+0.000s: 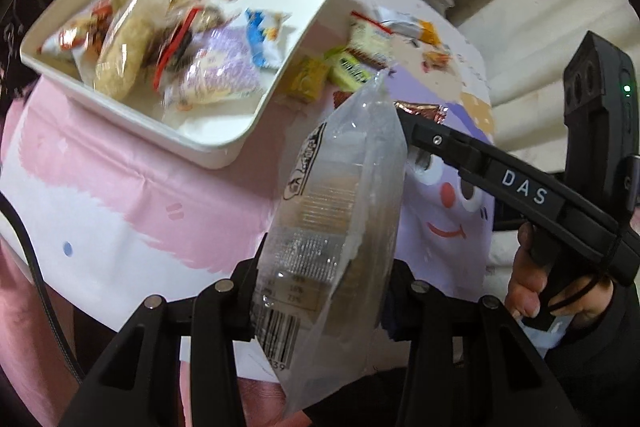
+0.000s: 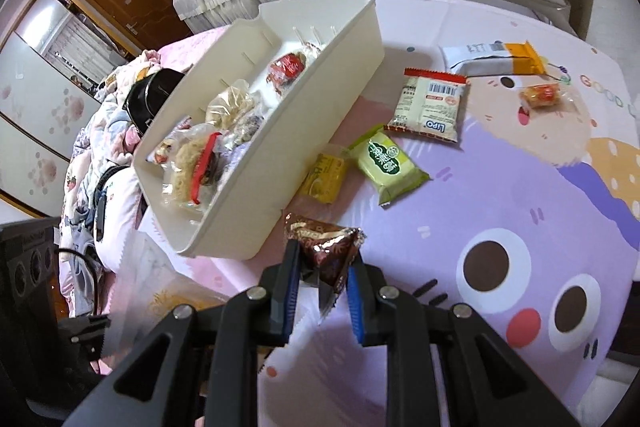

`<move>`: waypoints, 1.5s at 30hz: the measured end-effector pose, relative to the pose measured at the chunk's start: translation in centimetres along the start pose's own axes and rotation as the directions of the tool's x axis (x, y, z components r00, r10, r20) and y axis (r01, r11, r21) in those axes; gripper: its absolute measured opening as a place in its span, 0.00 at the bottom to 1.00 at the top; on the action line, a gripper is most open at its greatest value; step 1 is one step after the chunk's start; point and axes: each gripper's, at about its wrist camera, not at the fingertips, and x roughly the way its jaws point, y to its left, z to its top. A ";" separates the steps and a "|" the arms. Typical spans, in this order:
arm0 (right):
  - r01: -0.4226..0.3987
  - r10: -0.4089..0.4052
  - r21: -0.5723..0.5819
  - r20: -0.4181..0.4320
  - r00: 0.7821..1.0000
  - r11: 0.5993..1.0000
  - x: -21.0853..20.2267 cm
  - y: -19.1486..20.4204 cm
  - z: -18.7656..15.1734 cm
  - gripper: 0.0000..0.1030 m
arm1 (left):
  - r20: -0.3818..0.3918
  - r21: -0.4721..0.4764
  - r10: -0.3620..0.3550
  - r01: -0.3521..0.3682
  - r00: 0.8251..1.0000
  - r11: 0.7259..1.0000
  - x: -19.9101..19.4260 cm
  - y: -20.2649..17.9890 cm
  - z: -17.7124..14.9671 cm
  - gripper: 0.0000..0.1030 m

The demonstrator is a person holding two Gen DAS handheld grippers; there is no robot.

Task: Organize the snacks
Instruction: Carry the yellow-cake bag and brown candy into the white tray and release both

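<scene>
Snacks partly fill the white bin point(image 2: 340, 75); five lie loose on the bed point(image 2: 500, 195). Left tool point(image 1: 320, 291) clamps a clear packet point(image 1: 340, 207); right tool point(image 2: 322, 267) clamps a brown packet point(image 2: 328, 247).

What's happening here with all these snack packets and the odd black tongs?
A person is sorting snacks into a white plastic bin on a cartoon-print bedspread. The left gripper is shut on a clear plastic snack bag, held up near the bin. The right gripper is closed around a shiny brown foil packet. A green wrapped snack, a yellow packet and others lie loose beside the bin.
</scene>
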 end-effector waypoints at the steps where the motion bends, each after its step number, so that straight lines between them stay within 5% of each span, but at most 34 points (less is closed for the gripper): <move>1: -0.001 0.001 -0.001 0.010 1.000 1.000 -0.6 0.2 -0.1 0.21 | 0.010 0.020 -0.005 0.005 1.000 1.000 -0.6 -0.3 0.1 0.41; 12: 0.056 -0.057 0.017 0.104 0.993 0.998 -4.9 2.6 -1.0 0.21 | 0.040 0.204 -0.082 0.072 0.996 0.976 -5.6 -0.5 1.9 0.41; 22: 0.107 -0.138 0.174 0.177 0.974 0.979 -6.6 5.5 -2.2 0.21 | 0.054 0.305 -0.126 0.104 0.991 0.947 -9.7 3.5 6.0 0.41; 45: 0.190 -0.273 0.297 0.270 0.923 0.936 -2.3 15.7 -0.3 0.21 | 0.059 0.416 -0.158 0.119 0.986 0.901 -12.1 11.8 15.4 0.42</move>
